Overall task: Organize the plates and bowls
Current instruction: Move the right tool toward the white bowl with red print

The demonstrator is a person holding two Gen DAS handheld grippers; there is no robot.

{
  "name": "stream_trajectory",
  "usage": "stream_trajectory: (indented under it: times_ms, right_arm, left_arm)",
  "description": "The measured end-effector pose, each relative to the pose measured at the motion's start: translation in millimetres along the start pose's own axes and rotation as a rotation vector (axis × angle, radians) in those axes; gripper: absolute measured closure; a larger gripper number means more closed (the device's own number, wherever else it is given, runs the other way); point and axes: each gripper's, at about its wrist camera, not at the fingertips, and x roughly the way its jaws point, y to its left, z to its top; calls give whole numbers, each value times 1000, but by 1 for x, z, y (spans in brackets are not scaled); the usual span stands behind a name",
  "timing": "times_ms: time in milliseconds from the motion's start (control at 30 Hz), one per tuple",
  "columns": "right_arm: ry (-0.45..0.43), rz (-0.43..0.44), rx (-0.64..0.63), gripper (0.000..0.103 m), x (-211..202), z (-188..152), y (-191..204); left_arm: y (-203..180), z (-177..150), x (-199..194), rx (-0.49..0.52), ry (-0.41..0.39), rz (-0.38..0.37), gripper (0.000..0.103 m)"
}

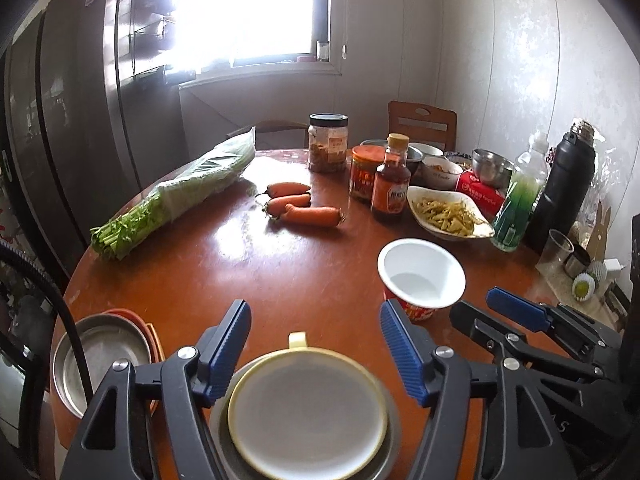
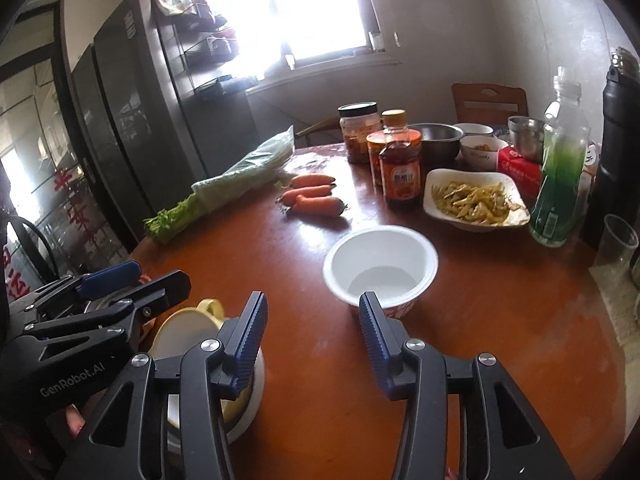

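Observation:
A yellow-rimmed plate with a small handle point(image 1: 306, 412) lies on a steel plate at the table's near edge. My left gripper point(image 1: 316, 344) is open and hovers right above it, empty. It also shows in the right wrist view point(image 2: 188, 332). A steel plate on orange plates point(image 1: 102, 360) sits at the near left. A white paper bowl point(image 1: 420, 276) stands just ahead of my right gripper point(image 2: 312, 332), which is open and empty; the bowl also shows in the right wrist view point(image 2: 380, 264). My right gripper also shows in the left wrist view point(image 1: 480, 304).
On the round brown table point(image 1: 248, 272) lie three carrots point(image 1: 304, 208), bagged greens point(image 1: 180, 196), a white dish of food point(image 1: 448, 212), jars and a sauce bottle point(image 1: 392, 180), steel bowls point(image 1: 492, 166), a green bottle point(image 1: 520, 200) and a black flask point(image 1: 564, 184). A fridge point(image 1: 60, 120) stands on the left.

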Motion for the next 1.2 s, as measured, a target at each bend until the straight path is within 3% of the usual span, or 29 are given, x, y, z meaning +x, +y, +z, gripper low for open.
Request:
stream_trajectory:
  times_ms: [600, 1200]
  right_arm:
    - [-1, -48, 27, 50, -8, 26, -30]
    - [35, -94, 93, 44, 11, 33, -72]
  left_arm:
    - [-27, 35, 22, 21, 33, -32, 36]
    - [-48, 44, 80, 32, 161, -56, 36]
